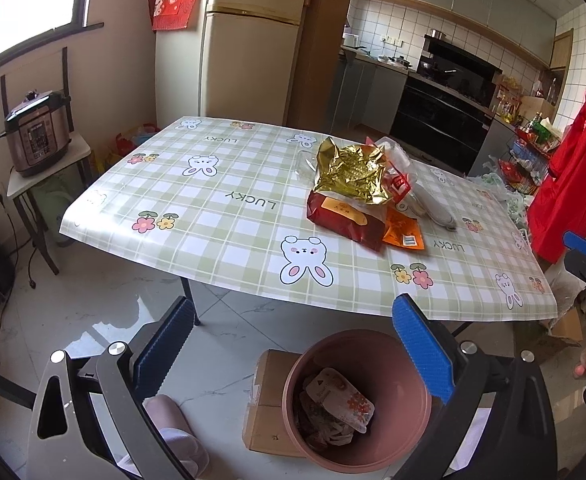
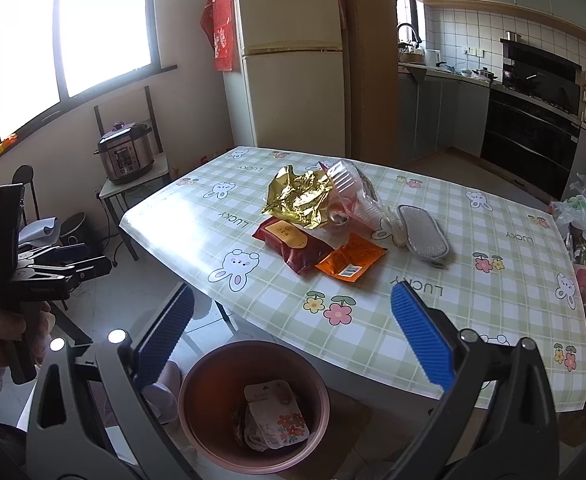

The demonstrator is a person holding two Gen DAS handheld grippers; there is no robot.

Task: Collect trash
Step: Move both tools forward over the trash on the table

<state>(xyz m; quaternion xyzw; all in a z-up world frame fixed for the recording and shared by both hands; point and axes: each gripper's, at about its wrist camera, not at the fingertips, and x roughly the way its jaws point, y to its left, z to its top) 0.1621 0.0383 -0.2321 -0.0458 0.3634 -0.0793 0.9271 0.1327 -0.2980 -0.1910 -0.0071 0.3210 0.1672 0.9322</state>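
wrappers were in a heap near the middle of the table [image 1: 197, 216], on the checked bunny cloth: a crumpled gold foil bag [image 1: 349, 174] on top, a dark red packet [image 1: 343, 220] under it toward the near edge, an orange sachet [image 1: 405, 232] touching the red one, some clear plastic packaging [image 2: 349, 196] behind the foil, and a grey padded thing [image 2: 423, 236] lying just beside the lot. the pink bin [image 1: 357, 400] sat on the floor below the near table edge, on a flat bit of cardboard [image 1: 265, 392], with a few wrappers already in the bottom. the left gripper [image 1: 293, 356] hung over the bin with its jaws spread about as wide as they go and nothing between the blue pads. the right gripper [image 2: 293, 340] was also gaping wide and empty, pointing down toward the bin and the table edge. so my guess was the step was reaching back to the pile for another piece. if it were me i'd go for the gold foil first, since it sat on top and stood up enough to pinch. come in low, close on a raised crinkle rather than the flat part, and lift straight so it doesn't drag the plastic along. the red packet looked slippery and flat, so grabbing it by an edge seemed smarter. couldn't tell whether the grey thing was trash at all.
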